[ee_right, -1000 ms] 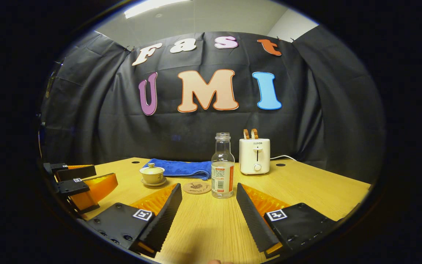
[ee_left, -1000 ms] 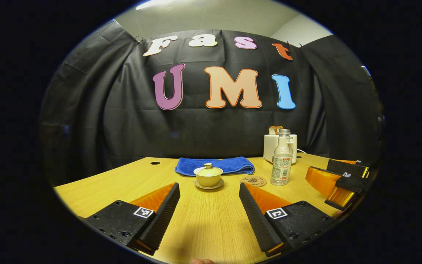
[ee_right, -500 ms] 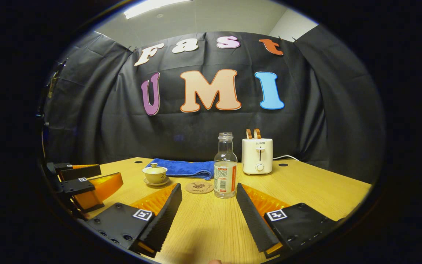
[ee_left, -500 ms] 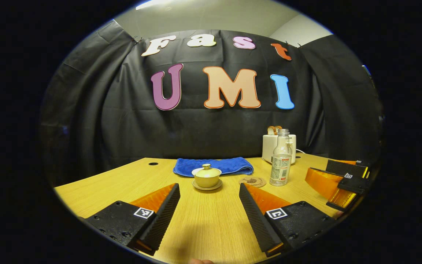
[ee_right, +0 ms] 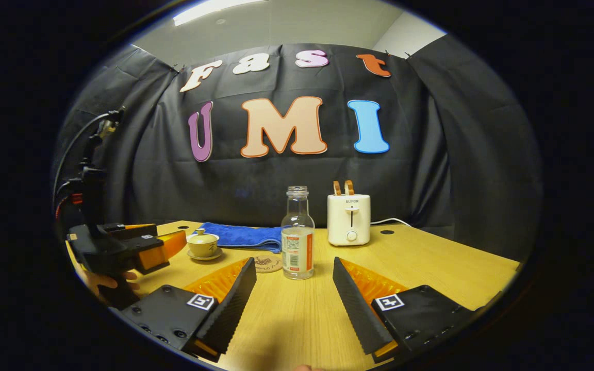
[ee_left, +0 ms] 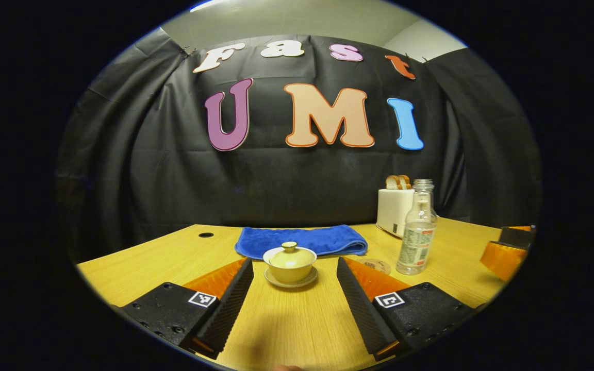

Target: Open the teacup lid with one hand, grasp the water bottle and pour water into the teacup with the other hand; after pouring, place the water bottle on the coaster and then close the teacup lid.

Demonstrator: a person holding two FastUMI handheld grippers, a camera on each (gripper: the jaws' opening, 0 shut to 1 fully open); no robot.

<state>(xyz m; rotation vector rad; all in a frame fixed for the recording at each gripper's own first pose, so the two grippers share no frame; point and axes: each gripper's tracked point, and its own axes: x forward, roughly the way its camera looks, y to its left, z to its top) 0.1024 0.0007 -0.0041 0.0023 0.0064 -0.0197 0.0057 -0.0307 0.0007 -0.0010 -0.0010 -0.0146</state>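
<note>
Closer now than a second ago, the left gripper (ee_left: 295, 288) has advanced toward the lidded yellow ceramic teacup (ee_left: 290, 263) on its saucer, which sits on the pale wooden counter (ee_left: 173, 255) just ahead of its released, spread fingers, holding nothing. Behind the cup lies a folded blue towel (ee_left: 302, 240). To the right come the round brown coaster (ee_left: 377, 265), then the uncapped clear plastic water bottle (ee_left: 417, 229) standing upright beside it, with a white toaster (ee_left: 394, 210) behind. In the right gripper view, the right gripper (ee_right: 293, 293) has its fingers released too, wide apart, the bottle standing just ahead of them.
</note>
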